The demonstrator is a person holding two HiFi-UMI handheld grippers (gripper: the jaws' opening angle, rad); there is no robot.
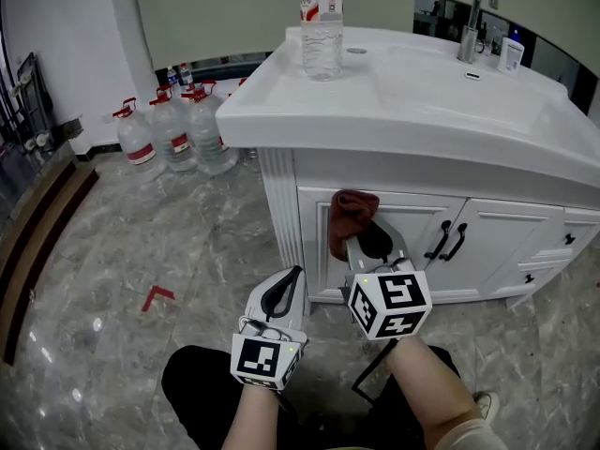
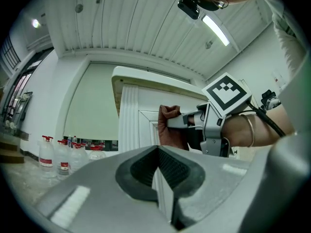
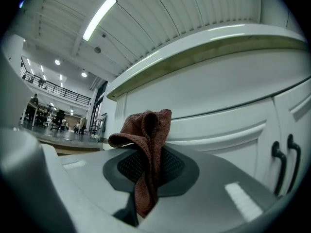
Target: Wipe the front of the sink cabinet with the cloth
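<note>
Two tools: one per hand.
Left hand-held gripper (image 2: 158,171): jaws were together, empty.
Right hand-held gripper (image 3: 146,178): was clamped on the cloth (image 1: 352,212).
Cloth: looked soft, light, limp; pinched mid-fold, bunched end at the door.
Sink cabinet (image 1: 502,242): stood behind.

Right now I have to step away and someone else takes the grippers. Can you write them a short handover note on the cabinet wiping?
Right gripper: shut on the cloth, which bunches up above the jaws.
Left gripper: shut, empty, held low and off the cabinet.
Position: the cloth is at the upper left corner of the left door of the sink cabinet and looks pressed to the panel.
Done: I cannot tell what has been wiped, as no streaks show.
Left: probably the rest of that door, the right door and the drawers.
</note>
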